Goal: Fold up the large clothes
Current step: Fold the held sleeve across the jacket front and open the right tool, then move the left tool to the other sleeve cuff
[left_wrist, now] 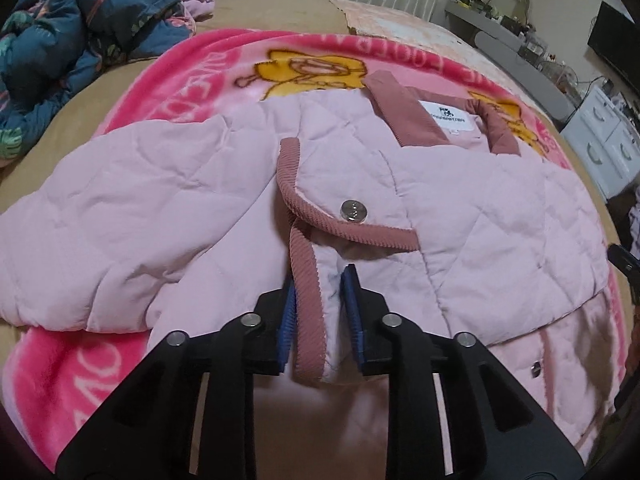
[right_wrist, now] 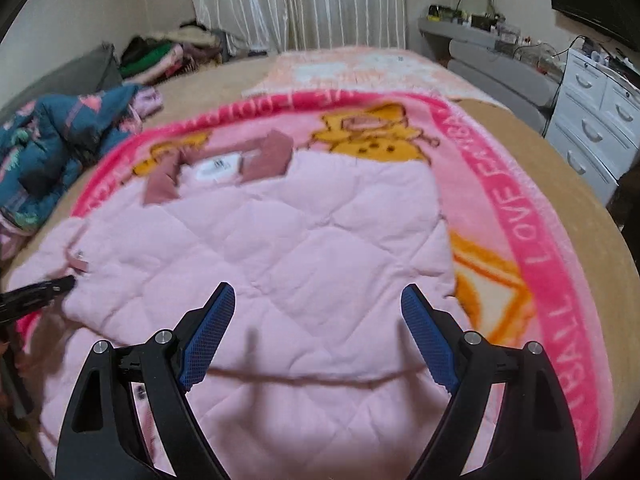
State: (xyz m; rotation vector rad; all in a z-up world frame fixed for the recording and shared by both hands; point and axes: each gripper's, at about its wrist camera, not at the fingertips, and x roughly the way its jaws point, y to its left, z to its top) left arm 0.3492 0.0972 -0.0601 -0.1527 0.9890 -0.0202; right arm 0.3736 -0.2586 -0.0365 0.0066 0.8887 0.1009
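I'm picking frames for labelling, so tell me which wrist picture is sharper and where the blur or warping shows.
Left wrist view: sharper; the jacket, its snap button and the trim between the left gripper pads are crisp, with fisheye bending at the edges. Right wrist view: motion-smeared jacket and blanket; only the right gripper looks sharp.

Left gripper (left_wrist: 318,280) fingers nearly closed; right gripper (right_wrist: 318,300) wide.

Tan bed (right_wrist: 520,152) carries pink cartoon blanket (right_wrist: 500,200) (jacket atop), crumpled blue patterned quilt (right_wrist: 52,140) at left.
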